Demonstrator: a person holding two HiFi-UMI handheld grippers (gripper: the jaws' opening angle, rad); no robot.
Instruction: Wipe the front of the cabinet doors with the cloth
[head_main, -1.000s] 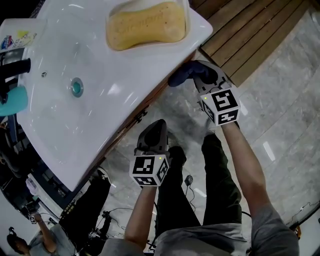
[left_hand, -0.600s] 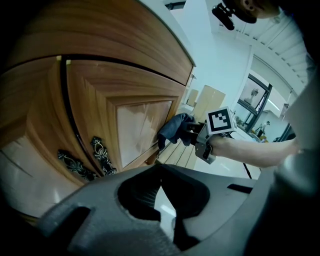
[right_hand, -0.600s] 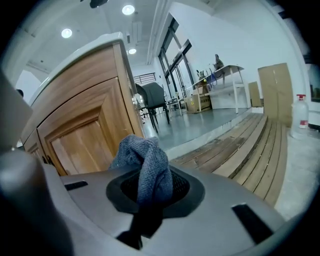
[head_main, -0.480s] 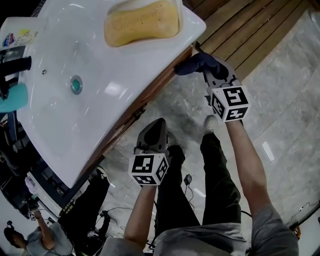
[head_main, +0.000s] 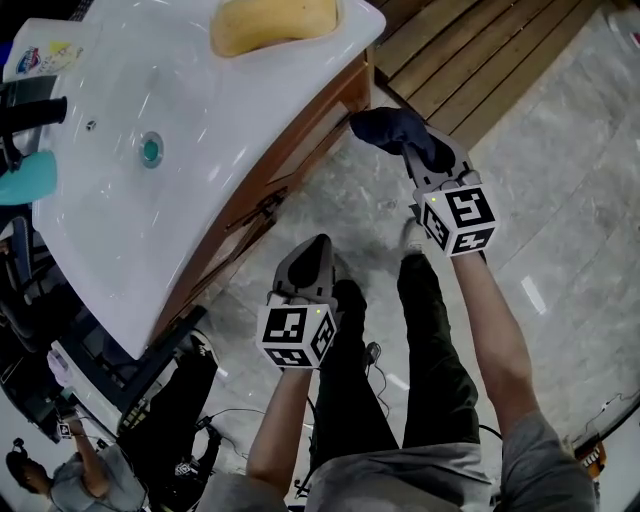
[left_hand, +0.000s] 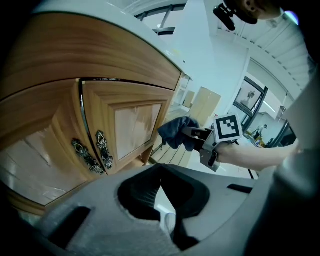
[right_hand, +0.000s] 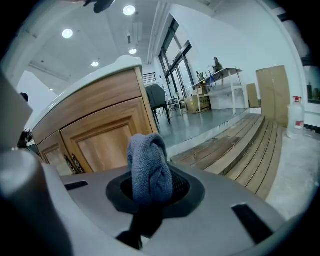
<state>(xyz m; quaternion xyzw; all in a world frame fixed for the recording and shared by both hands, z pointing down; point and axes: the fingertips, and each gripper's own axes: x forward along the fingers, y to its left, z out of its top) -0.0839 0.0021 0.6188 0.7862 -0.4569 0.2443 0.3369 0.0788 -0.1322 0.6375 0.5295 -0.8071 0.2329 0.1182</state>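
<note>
The wooden cabinet doors (head_main: 300, 140) stand under a white basin. In the left gripper view the right-hand door (left_hand: 135, 127) faces me, with two ornate metal handles (left_hand: 103, 149) where the doors meet. My right gripper (head_main: 415, 150) is shut on a dark blue cloth (head_main: 392, 128), which hangs just off the cabinet's right corner, close to it but apart. The bunched cloth (right_hand: 149, 170) sticks up from the right gripper (right_hand: 149, 200), with a door panel (right_hand: 107, 140) behind it. Lower, in front of the doors, is my left gripper (head_main: 318, 248), shut on nothing (left_hand: 160, 185).
The white basin (head_main: 180, 150) overhangs the cabinet, with a yellow sponge (head_main: 275, 20) at its far edge and a teal item (head_main: 25, 180) at left. Wooden decking (head_main: 470, 60) lies right of the cabinet, marble floor (head_main: 560, 180) beyond. My legs (head_main: 430, 330) and a cable (head_main: 375, 355) are below.
The right gripper has drawn the cloth out from under the basin's edge, to the right. More of the cabinet front shows now. The left gripper has barely moved.
</note>
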